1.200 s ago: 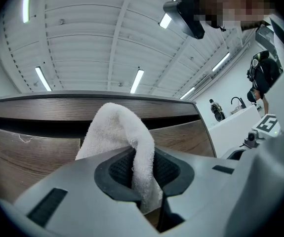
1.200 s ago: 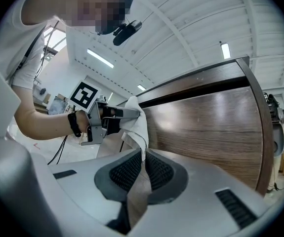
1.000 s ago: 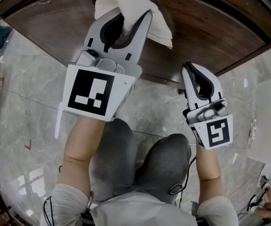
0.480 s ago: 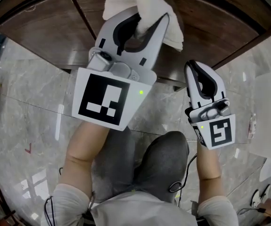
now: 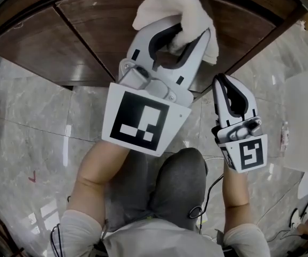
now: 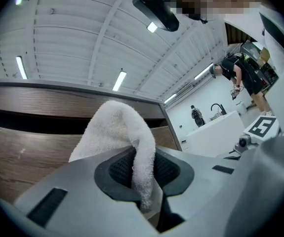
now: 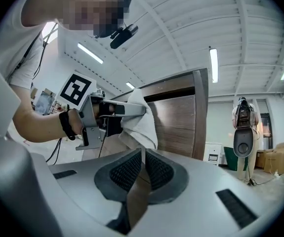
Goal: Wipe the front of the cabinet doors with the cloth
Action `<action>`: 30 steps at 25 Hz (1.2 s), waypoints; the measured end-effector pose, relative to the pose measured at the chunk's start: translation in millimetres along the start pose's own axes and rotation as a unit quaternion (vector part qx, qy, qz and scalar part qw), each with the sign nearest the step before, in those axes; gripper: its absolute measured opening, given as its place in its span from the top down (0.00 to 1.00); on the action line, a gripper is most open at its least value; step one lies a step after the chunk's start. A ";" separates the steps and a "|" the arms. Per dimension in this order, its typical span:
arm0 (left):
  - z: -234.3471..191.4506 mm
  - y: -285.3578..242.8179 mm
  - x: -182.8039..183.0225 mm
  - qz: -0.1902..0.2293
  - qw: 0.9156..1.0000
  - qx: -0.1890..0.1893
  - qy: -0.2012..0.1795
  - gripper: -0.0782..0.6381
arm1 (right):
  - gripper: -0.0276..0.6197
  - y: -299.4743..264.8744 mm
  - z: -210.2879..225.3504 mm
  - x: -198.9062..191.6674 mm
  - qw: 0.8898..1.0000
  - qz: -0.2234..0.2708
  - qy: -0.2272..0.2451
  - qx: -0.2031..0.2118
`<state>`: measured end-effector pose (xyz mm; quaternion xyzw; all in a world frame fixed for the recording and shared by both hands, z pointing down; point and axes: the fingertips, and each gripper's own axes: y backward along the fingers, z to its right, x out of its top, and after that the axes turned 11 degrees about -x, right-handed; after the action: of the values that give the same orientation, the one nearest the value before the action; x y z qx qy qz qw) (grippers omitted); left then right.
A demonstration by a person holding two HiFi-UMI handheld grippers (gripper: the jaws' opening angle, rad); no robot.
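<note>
Nearest me, the right gripper (image 5: pixel 224 82) hangs above the marble floor (image 5: pixel 30 127), jaws pressed together on nothing. Further on, the left gripper (image 5: pixel 181 30) pinches the white cloth (image 5: pixel 170 4) tight, holding it against the dark wooden cabinet door (image 5: pixel 105 31)

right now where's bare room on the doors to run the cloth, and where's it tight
The left door is bare from its left edge to the seam. So is the strip of the right door between seam and cloth. It is crowded at the right door's outer edge, where the left gripper and right gripper sit close.
</note>
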<state>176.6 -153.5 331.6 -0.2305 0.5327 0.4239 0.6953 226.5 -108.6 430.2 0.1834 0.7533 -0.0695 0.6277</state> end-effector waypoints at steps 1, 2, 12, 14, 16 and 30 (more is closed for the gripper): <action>3.7 -3.8 -0.3 0.001 1.000 -0.004 0.002 0.78 | 0.88 2.1 2.7 -1.3 1.000 0.000 -0.002 -0.002; 7.9 -8.2 -0.6 0.001 1.000 -0.009 0.003 0.78 | 0.88 3.8 5.5 -1.3 1.000 0.002 -0.004 -0.003; 63.8 -66.1 3.1 0.013 0.998 -0.064 0.015 0.78 | 0.88 39.2 43.9 -11.9 0.998 -0.017 0.007 -0.054; 71.3 -74.6 3.9 0.015 0.997 -0.070 0.013 0.78 | 0.88 47.2 48.2 -14.6 0.998 -0.020 0.012 -0.054; 75.3 -79.1 5.1 0.017 0.997 -0.071 0.011 0.78 | 0.88 51.6 51.0 -15.6 0.998 -0.021 0.012 -0.056; 21.7 37.0 11.6 -0.014 1.000 -0.024 -0.015 0.78 | 0.88 13.6 -24.9 11.9 1.000 0.005 0.019 0.022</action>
<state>158.4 -113.0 332.7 -0.2484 0.5088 0.4307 0.7028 206.7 -85.5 425.4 0.2022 0.7624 -0.0798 0.6094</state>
